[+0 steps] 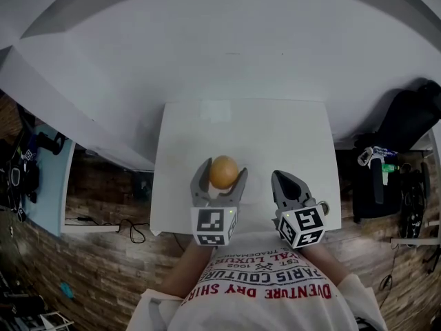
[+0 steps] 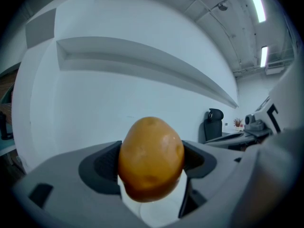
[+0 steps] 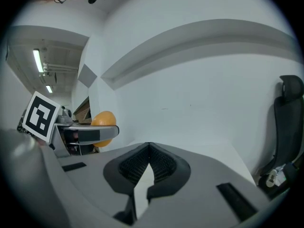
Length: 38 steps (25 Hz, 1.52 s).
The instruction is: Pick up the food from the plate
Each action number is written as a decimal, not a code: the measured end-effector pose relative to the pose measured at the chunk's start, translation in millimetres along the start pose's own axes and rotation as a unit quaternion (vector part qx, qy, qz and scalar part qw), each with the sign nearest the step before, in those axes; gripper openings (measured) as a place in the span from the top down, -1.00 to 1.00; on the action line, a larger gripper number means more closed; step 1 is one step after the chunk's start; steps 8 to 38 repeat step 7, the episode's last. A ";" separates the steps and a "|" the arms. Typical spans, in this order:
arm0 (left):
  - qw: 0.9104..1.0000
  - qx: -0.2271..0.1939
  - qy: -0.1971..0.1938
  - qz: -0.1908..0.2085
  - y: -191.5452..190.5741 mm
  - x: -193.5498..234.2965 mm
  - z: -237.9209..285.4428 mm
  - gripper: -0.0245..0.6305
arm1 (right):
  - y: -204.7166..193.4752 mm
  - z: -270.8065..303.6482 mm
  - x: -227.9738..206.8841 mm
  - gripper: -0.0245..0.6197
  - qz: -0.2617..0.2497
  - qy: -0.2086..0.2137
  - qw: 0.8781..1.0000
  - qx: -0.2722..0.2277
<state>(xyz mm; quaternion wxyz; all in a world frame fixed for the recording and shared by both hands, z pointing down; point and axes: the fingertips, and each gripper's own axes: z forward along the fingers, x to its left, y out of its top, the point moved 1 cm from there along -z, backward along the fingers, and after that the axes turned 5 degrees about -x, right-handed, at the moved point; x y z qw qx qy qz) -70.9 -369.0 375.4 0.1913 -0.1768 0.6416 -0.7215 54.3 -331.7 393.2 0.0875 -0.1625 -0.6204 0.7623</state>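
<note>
Aloft over white desk point(image 1: 207, 205), potato point(image 1: 223, 172) clamped in left gripper point(image 1: 223, 169), right gripper point(image 1: 284, 178) closed empty, ceiling lights point(image 2: 257, 3) only in gripper views.

Golden-brown potato point(image 1: 224, 172), grey left gripper point(image 1: 222, 170), grey right gripper point(image 1: 282, 178), black-and-white marker cubes point(image 1: 213, 225) point(image 1: 302, 227), white worktop point(image 1: 241, 126), red lettering on white shirt point(image 1: 265, 288), brown brick-patterned floor point(image 1: 89, 267).

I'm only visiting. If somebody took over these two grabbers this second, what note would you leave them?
Left hand-held gripper: shut on the brownish-orange food, a potato-like lump, over the white table.
Right hand-held gripper: shut, empty, off to the side of the left one.
Done: food gripped.
The plate is hard to make out, white on white, so check that the food is clear of it.
Left: lift it away.
</note>
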 end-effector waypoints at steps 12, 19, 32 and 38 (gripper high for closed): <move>1.000 0.001 -0.007 0.001 -0.6 -4.0 0.5 -0.21 | -1.0 -1.7 0.7 0.89 0.000 0.001 1.000 0.001; 1.000 0.001 -0.007 0.001 -0.6 -4.0 0.5 -0.21 | -1.0 -1.7 0.7 0.89 0.000 0.001 1.000 0.001; 1.000 0.001 -0.007 0.001 -0.6 -4.0 0.5 -0.21 | -1.0 -1.7 0.7 0.89 0.000 0.001 1.000 0.001; 1.000 0.001 -0.007 0.001 -0.6 -4.0 0.5 -0.21 | -1.0 -1.7 0.7 0.89 0.000 0.001 1.000 0.001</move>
